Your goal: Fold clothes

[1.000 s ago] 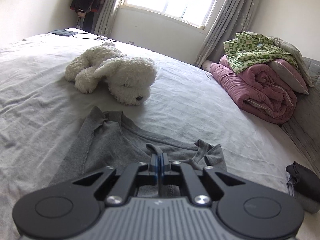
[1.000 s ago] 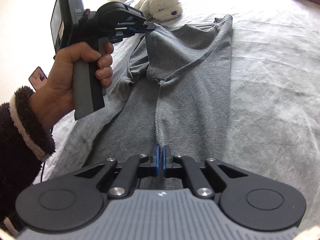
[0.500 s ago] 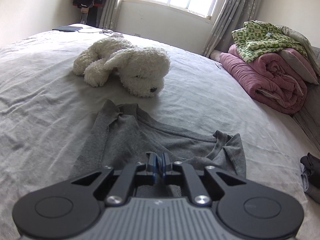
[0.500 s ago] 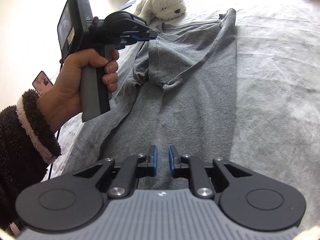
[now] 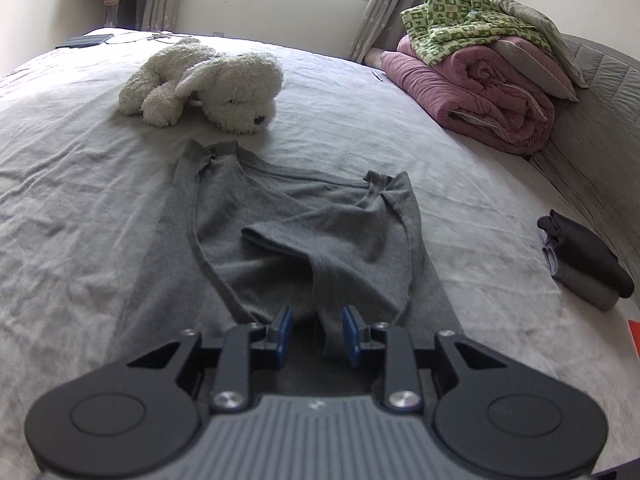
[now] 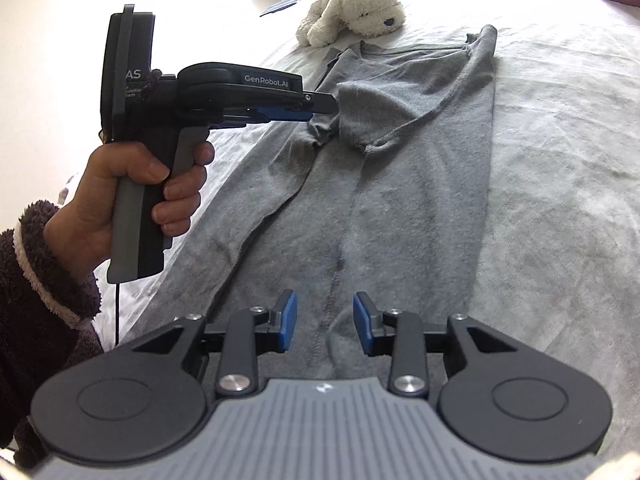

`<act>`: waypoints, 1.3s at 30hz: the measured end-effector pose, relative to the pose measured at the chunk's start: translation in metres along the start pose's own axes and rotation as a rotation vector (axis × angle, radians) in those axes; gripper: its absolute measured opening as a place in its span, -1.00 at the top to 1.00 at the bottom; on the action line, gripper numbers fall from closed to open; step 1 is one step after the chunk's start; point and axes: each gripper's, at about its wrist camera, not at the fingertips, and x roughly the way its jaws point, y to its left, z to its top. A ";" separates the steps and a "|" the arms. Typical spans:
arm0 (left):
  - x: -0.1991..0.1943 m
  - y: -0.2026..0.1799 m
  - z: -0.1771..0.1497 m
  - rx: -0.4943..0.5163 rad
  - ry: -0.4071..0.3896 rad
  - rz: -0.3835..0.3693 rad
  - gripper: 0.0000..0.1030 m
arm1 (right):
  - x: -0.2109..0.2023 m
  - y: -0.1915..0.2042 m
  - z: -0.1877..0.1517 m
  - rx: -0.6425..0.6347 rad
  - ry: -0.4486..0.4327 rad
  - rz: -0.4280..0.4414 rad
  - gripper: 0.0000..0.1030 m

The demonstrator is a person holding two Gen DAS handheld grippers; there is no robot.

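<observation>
The grey shirt (image 5: 304, 240) lies lengthwise on the bed (image 5: 80, 184). A raised fold of it stands between the left gripper's (image 5: 315, 330) opening fingers, against the right-hand one. The right gripper's (image 6: 325, 320) fingers are opening too, nothing clamped, over the shirt's near end.

Grey shirt (image 5: 304, 248): soft matt knit; bedsheet (image 5: 80, 184): creased cloth; plush dog (image 5: 208, 84): shaggy white fleece.

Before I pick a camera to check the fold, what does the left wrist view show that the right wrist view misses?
Only the left wrist view: the green patterned blanket, window and folded dark clothes. Only the right wrist view: the hand and the left gripper from the side. Both show the gray shirt, plush dog and bed.
</observation>
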 end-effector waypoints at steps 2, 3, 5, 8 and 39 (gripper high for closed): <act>-0.010 -0.001 -0.017 0.003 0.025 -0.041 0.45 | 0.000 0.006 -0.009 -0.012 0.023 0.013 0.29; -0.014 -0.002 -0.025 0.005 0.038 -0.063 0.45 | 0.000 0.009 -0.015 -0.019 0.037 0.019 0.29; -0.020 -0.003 -0.039 0.002 0.065 -0.101 0.45 | -0.001 0.016 -0.027 -0.027 0.057 0.026 0.29; -0.025 -0.002 -0.061 -0.012 0.087 -0.165 0.45 | -0.004 0.027 -0.041 -0.047 0.072 0.021 0.29; -0.013 -0.006 -0.083 -0.143 0.229 -0.298 0.40 | -0.041 0.031 -0.086 -0.026 0.022 -0.122 0.86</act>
